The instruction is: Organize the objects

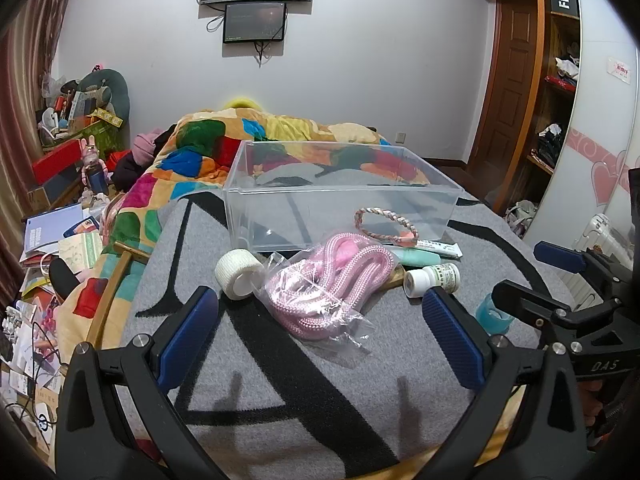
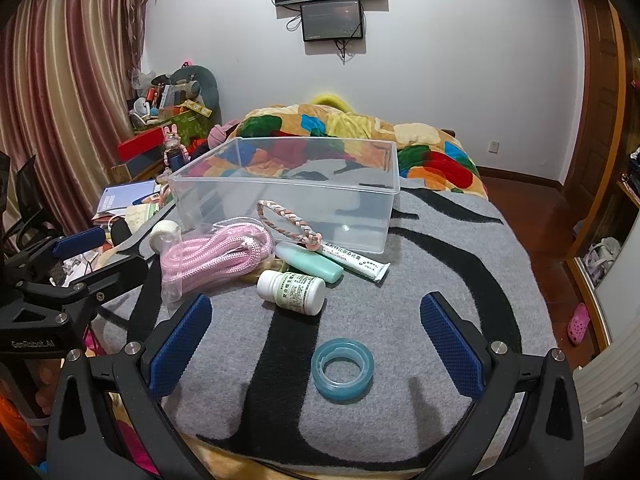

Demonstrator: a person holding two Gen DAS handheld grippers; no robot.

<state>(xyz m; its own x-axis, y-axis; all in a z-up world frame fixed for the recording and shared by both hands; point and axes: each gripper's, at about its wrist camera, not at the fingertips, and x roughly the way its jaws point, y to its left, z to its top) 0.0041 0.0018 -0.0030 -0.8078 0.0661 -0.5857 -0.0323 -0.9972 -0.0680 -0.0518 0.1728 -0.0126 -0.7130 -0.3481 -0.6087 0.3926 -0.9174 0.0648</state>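
A clear plastic bin [image 1: 340, 196] [image 2: 288, 192] stands empty on the grey and black blanket. In front of it lie a bagged pink rope [image 1: 328, 284] [image 2: 216, 256], a white tape roll [image 1: 239, 274] [image 2: 164, 234], a braided loop [image 1: 384, 220] [image 2: 288, 220], a white pill bottle [image 1: 432, 278] [image 2: 292, 290], a mint tube [image 2: 308, 262], a white ointment tube [image 1: 436, 247] [image 2: 356, 262] and a blue tape ring [image 2: 342, 370] [image 1: 494, 316]. My left gripper [image 1: 320, 336] is open, just short of the rope. My right gripper [image 2: 316, 344] is open around the tape ring.
A colourful quilt [image 1: 224, 148] [image 2: 360, 132] lies behind the bin. Clutter of boxes and papers [image 1: 60, 208] fills the floor at the left. A wooden wardrobe [image 1: 552, 80] stands at the right. The bed's front edge is just below both grippers.
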